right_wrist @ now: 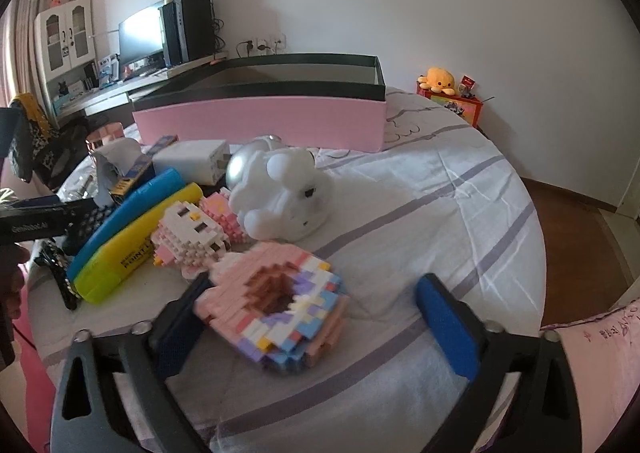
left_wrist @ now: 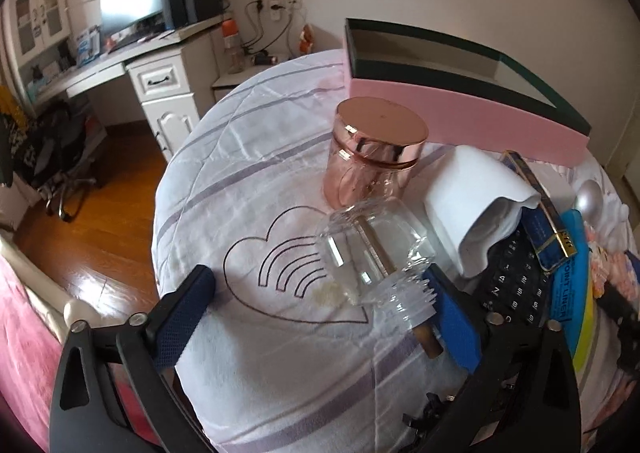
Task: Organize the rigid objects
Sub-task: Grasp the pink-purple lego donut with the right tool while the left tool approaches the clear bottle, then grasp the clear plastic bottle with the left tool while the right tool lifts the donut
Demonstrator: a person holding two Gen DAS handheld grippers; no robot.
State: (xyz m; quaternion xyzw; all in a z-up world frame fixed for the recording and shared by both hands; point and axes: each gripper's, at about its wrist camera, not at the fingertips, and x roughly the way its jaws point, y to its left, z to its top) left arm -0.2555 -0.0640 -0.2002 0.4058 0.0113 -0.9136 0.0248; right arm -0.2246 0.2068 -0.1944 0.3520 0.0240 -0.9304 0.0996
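On the white bedsheet (left_wrist: 248, 181) a clear glass bottle (left_wrist: 368, 249) lies on its side between the fingers of my left gripper (left_wrist: 316, 275). Its threaded neck is close against the right pad (left_wrist: 452, 317), while the left pad stands well apart; the gripper is open. A rose-gold lidded jar (left_wrist: 372, 149) stands just behind the bottle. My right gripper (right_wrist: 314, 285) is open around a pink block-built donut (right_wrist: 276, 305); the left finger is near the donut and the right pad is clear of it. The pink open box (right_wrist: 260, 121) with a dark rim stands behind.
Crowded beside the bottle are a white rolled item (left_wrist: 472, 197), a blue-and-gold case (left_wrist: 540, 213) and a black keypad (left_wrist: 516, 281). Yellow and blue markers (right_wrist: 132, 249), a block cat (right_wrist: 192, 237) and a white toy (right_wrist: 284, 189) lie left of the donut. The bed edge drops to wooden floor (left_wrist: 100, 213).
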